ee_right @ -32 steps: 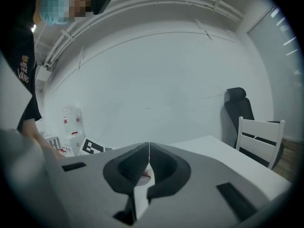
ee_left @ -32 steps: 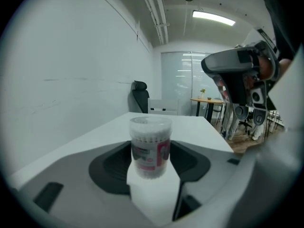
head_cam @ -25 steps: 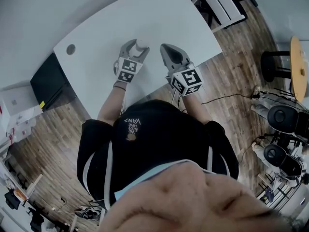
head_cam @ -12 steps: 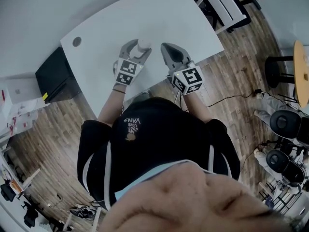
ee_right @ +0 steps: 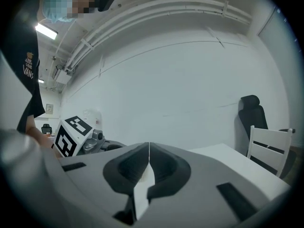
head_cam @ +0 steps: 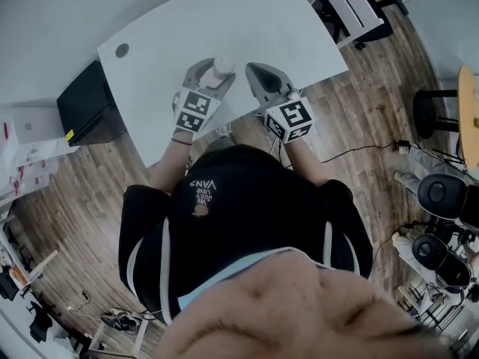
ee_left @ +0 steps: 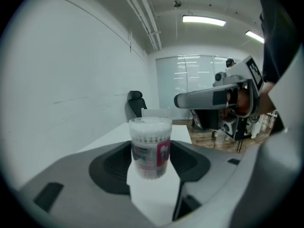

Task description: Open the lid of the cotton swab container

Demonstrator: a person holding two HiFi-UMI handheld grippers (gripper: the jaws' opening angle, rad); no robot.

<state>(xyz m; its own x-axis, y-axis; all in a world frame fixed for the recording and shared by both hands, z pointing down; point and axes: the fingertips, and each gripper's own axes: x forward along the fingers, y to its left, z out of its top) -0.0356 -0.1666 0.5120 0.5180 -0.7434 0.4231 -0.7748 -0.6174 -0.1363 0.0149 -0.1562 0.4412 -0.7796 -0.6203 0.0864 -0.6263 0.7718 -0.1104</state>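
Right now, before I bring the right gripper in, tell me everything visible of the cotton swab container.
The cotton swab container is a small clear plastic cylinder packed with white swabs, their tips showing under its clear lid, which is on. A pink-and-white label wraps its body; the print is unreadable. It stands upright on the white table, between the left gripper's dark pads, which close on its sides. Nothing else touches it.

The black shirt (head_cam: 239, 223) bears the word "VANS", upside down in the head view; smaller print beside it is unreadable. The cotton swab container (ee_left: 150, 146) has a label too blurred to read.
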